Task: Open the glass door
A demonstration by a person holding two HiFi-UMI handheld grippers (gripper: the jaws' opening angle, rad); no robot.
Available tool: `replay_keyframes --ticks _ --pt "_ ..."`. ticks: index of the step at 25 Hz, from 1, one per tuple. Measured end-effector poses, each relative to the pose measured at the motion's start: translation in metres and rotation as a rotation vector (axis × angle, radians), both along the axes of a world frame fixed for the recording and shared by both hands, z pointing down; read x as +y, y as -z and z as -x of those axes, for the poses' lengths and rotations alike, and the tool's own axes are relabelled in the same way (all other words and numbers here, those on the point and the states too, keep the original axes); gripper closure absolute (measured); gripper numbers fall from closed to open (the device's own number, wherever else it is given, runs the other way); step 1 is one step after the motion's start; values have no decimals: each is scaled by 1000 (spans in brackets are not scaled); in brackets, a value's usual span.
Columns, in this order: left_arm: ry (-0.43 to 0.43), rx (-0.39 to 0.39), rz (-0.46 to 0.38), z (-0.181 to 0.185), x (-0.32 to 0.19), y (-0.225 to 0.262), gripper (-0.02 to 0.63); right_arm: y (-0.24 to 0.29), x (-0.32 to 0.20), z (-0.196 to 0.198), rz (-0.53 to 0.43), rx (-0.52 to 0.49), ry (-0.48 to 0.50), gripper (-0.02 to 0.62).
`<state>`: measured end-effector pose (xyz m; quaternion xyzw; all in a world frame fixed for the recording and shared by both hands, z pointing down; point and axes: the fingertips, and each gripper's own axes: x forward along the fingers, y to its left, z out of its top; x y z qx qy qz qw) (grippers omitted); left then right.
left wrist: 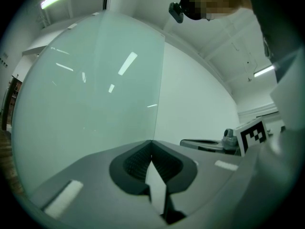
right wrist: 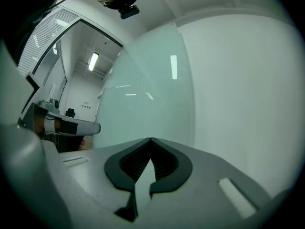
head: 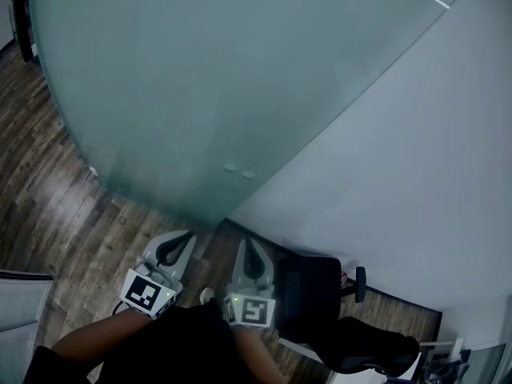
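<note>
The frosted glass door (head: 200, 78) fills the upper left of the head view, and its right edge meets a white wall (head: 416, 174). Two small round fittings (head: 238, 170) sit low on the glass. My left gripper (head: 178, 242) and right gripper (head: 250, 248) are side by side below the door's lower corner, both pointing at it and short of it. In the left gripper view the jaws (left wrist: 151, 142) are shut with nothing between them, facing the glass (left wrist: 95, 89) by its edge. The right gripper's jaws (right wrist: 150, 140) are also shut and empty, before the glass (right wrist: 147, 94).
A wooden floor (head: 48, 206) runs to the left of the door. A black office chair (head: 320, 294) stands close at the right, beside the right gripper. A pale cabinet corner (head: 20, 310) shows at the lower left. An open doorway with lit rooms (right wrist: 71, 85) lies left of the glass.
</note>
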<state>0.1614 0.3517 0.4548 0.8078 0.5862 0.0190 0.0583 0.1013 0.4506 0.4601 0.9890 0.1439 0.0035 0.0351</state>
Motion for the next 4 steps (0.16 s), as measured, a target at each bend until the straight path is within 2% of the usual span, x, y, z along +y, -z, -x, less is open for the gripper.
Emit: replay_keyframes --ticks 4 --pt "-4 10 -2 0 -6 -2 607 1 -3 0 1 3 -6 595"
